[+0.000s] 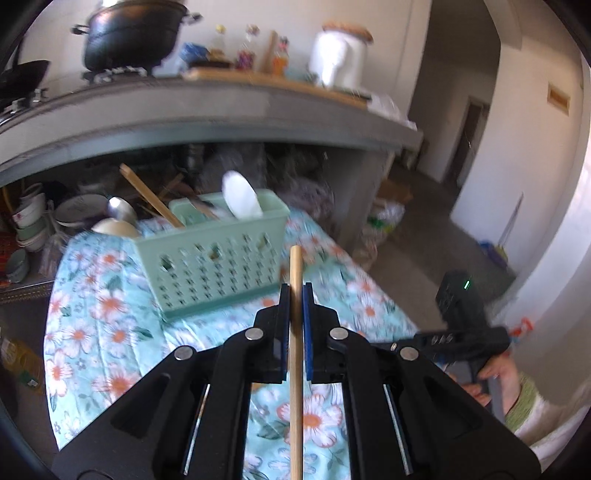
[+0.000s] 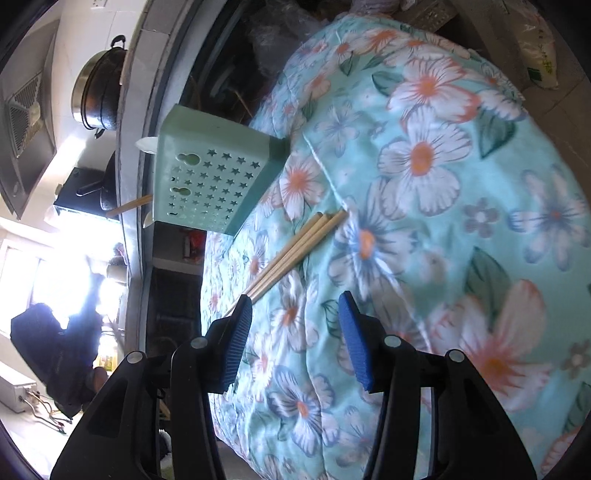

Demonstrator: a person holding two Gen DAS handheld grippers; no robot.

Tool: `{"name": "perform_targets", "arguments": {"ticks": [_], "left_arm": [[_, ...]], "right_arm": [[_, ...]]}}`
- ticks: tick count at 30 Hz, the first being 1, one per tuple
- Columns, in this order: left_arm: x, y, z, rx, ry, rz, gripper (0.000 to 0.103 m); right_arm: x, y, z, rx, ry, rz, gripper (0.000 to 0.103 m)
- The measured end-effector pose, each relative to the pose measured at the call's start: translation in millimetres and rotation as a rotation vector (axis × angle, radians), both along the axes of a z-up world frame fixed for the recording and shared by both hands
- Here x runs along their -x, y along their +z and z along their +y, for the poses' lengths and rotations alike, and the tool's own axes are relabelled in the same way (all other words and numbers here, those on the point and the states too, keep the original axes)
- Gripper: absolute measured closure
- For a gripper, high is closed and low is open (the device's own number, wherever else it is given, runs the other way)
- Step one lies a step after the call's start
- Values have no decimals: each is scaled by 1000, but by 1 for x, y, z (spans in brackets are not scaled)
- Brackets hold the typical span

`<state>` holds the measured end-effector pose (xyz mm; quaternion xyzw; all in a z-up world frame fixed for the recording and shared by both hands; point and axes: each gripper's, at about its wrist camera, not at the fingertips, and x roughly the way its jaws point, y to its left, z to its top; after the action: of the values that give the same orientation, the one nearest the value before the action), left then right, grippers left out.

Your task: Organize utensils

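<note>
chopstick sits upright between the left gripper jaws, pinched tight on both sides, its lower end cut off by the bottom of the frame and its top poking up just in front of the green basket. the basket's insides are hard to read: a white spoon sticks out, a wooden handle leans out the left end, and the rest is motion blur. it stands on the floral cloth, and whatever lies under that cloth is fully covered. behind it, the shelf under the grey counter is dark and smeared, looks like bowls stacked at left, though i can't be sure. on the counter, a black pot and a white jug.

over to the right wrist view, everything rolled sideways. three chopsticks lie bunched on the cloth, just beside the basket, their near ends hidden behind the left blue pad. the right gripper has its jaws spread wide, nothing between them. whether that pad touches the sticks, i can't tell. the right gripper also shows in the left view, a hand around its grip.
</note>
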<state>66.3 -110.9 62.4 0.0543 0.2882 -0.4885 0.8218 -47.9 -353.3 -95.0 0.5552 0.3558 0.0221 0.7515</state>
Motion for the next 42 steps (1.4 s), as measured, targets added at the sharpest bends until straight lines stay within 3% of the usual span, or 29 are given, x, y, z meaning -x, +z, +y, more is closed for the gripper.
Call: {"name": "perform_targets", "arguments": {"ticks": [6, 10, 16, 21, 23, 31, 42], "left_arm": [[-12, 13, 32, 120, 108, 3, 98], [-22, 9, 47, 158, 159, 33, 98], [-34, -7, 60, 190, 203, 75, 98], [-38, -13, 70, 207, 217, 88, 98], [-38, -14, 73, 211, 222, 88, 98], [-41, -18, 82, 224, 237, 102, 98], [-43, -15, 92, 257, 266, 93, 98]], "right_arm": [[-13, -18, -11, -86, -68, 22, 57], [-19, -24, -20, -121, -123, 28, 62], [-21, -31, -25, -152, -213, 44, 73], [-14, -36, -25, -174, -265, 56, 93], [-9, -34, -25, -172, -282, 44, 93], [14, 8, -26, -63, -291, -69, 96], [34, 119, -31, 209, -253, -276, 98]]}}
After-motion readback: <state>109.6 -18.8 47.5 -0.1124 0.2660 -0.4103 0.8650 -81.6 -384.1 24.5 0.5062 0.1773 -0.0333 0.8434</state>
